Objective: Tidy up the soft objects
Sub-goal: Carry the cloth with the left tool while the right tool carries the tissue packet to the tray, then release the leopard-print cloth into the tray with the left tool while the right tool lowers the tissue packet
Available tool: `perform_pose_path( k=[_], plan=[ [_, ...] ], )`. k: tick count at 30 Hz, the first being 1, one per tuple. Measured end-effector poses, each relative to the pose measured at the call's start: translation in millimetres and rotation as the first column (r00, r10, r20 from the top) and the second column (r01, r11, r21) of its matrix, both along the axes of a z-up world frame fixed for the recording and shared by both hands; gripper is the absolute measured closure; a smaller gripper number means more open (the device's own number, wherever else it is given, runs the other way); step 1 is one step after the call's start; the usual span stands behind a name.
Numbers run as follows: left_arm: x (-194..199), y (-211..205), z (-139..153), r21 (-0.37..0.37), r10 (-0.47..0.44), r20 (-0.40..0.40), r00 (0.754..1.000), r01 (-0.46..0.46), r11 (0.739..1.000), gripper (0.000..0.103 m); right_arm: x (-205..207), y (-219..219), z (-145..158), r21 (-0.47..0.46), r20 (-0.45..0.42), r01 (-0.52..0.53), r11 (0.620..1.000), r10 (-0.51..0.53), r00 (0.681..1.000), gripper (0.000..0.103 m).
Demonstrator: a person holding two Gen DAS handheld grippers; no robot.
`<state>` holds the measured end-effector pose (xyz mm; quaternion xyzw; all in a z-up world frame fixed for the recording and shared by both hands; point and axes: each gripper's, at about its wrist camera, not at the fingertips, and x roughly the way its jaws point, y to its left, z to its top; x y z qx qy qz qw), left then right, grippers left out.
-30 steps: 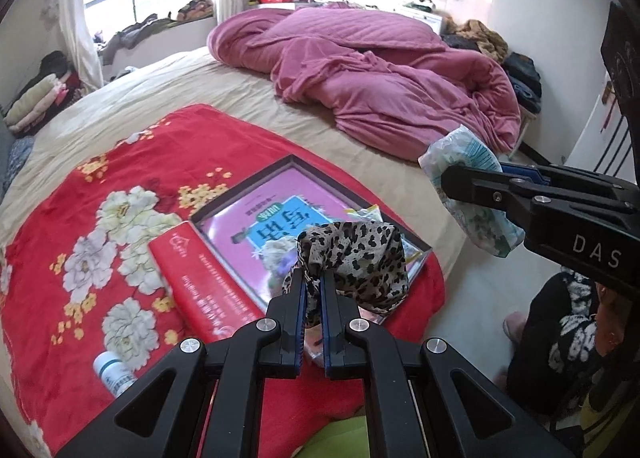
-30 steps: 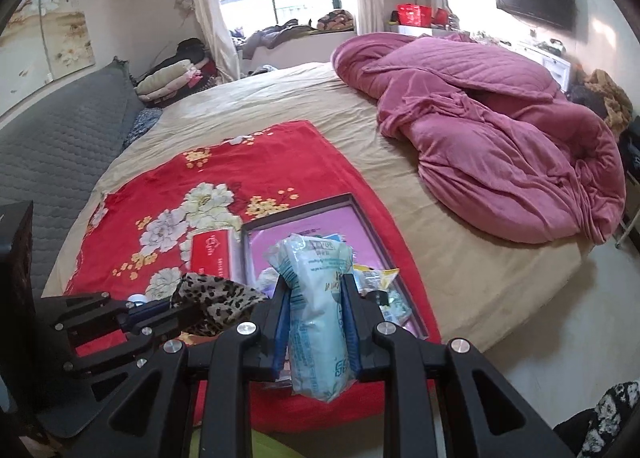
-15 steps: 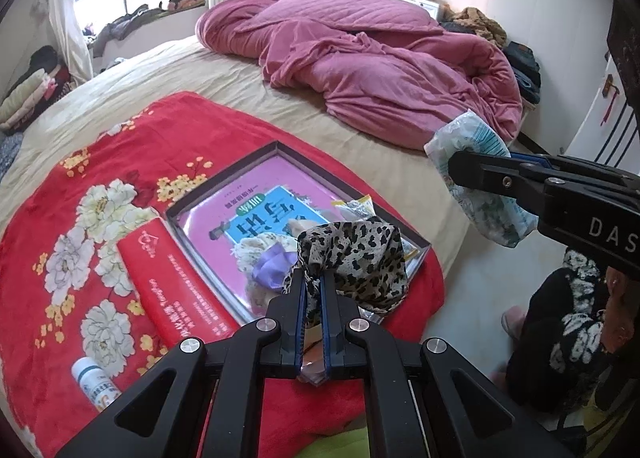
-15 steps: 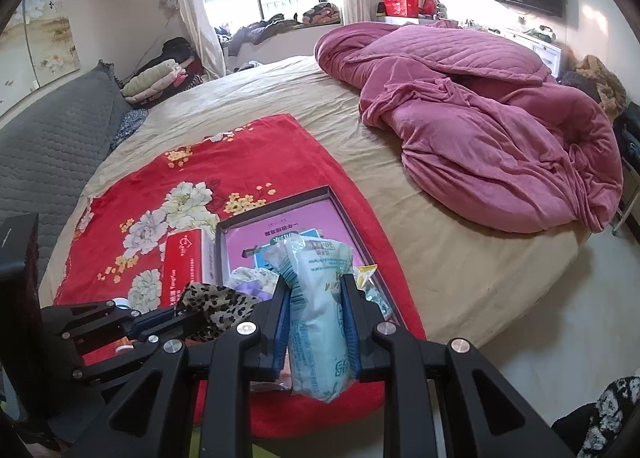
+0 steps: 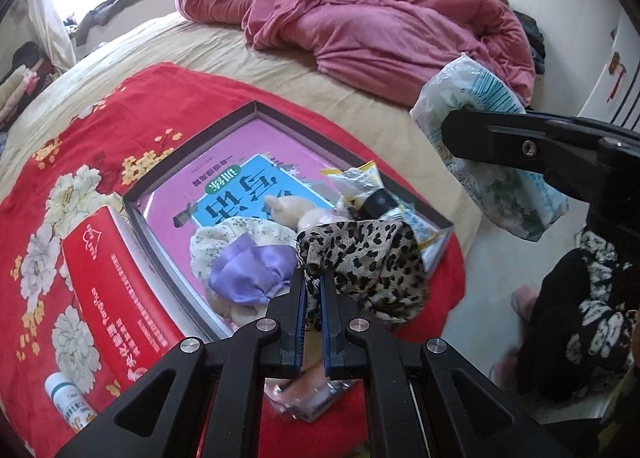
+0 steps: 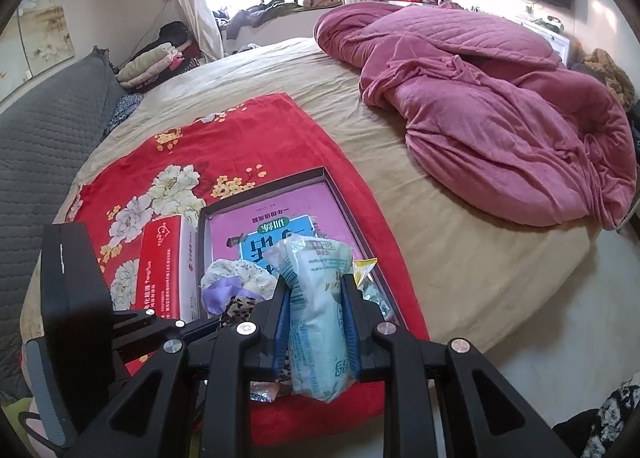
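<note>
My left gripper [image 5: 313, 282] is shut on a leopard-print cloth [image 5: 368, 262] and holds it over the near right corner of a shallow dark tray [image 5: 188, 146] with a pink book inside. In the tray lie a purple and floral cloth [image 5: 244, 274], a small cream plush [image 5: 292, 210] and snack packets [image 5: 360, 186]. My right gripper [image 6: 314, 290] is shut on a pale blue tissue pack [image 6: 316, 318], held above the tray's near edge. The tissue pack also shows in the left wrist view [image 5: 480, 146].
The tray sits on a red floral blanket [image 5: 100, 130] on a beige bed. A red box [image 5: 104, 290] lies left of the tray, a small white bottle [image 5: 68, 402] beside it. A crumpled pink quilt [image 6: 480, 98] fills the far right of the bed. A clear packet [image 5: 308, 394] lies under my left gripper.
Both grippers have moved forward and down toward the tray, each still holding its item. The purple cloth and plush have come into view.
</note>
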<state>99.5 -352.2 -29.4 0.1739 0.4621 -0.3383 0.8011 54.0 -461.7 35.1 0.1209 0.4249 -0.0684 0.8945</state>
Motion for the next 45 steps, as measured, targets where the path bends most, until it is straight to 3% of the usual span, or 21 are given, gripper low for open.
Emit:
perform_pose_path(
  k=[11,25,35,45],
  plan=[
    [23.8,17.0,-16.2,0.019,0.04,-0.013,0.999,-0.04,0.999,0.096,27.3,1.7,-20.1,0.011,-0.034,-0.004,1.0,0.004,0.999,0.079],
    [34.9,31.4,-13.7,-0.001,0.066,-0.018,0.998,-0.066,0.998,0.095,51.5,18.9,-40.8,-0.008,-0.083,-0.04,0.999,0.039,0.996,0.079],
    [36.9,15.1,-12.0,-0.026,0.053,-0.03,0.998,-0.054,0.998,0.095,39.2,11.9,-17.8,-0.024,-0.021,-0.027,0.999,0.027,0.999,0.079],
    [43.9,19.7,-18.3,-0.061,0.062,-0.039,0.997,-0.064,0.996,0.095,51.0,17.0,-48.8,-0.01,-0.074,-0.043,0.999,0.042,0.996,0.079]
  ],
)
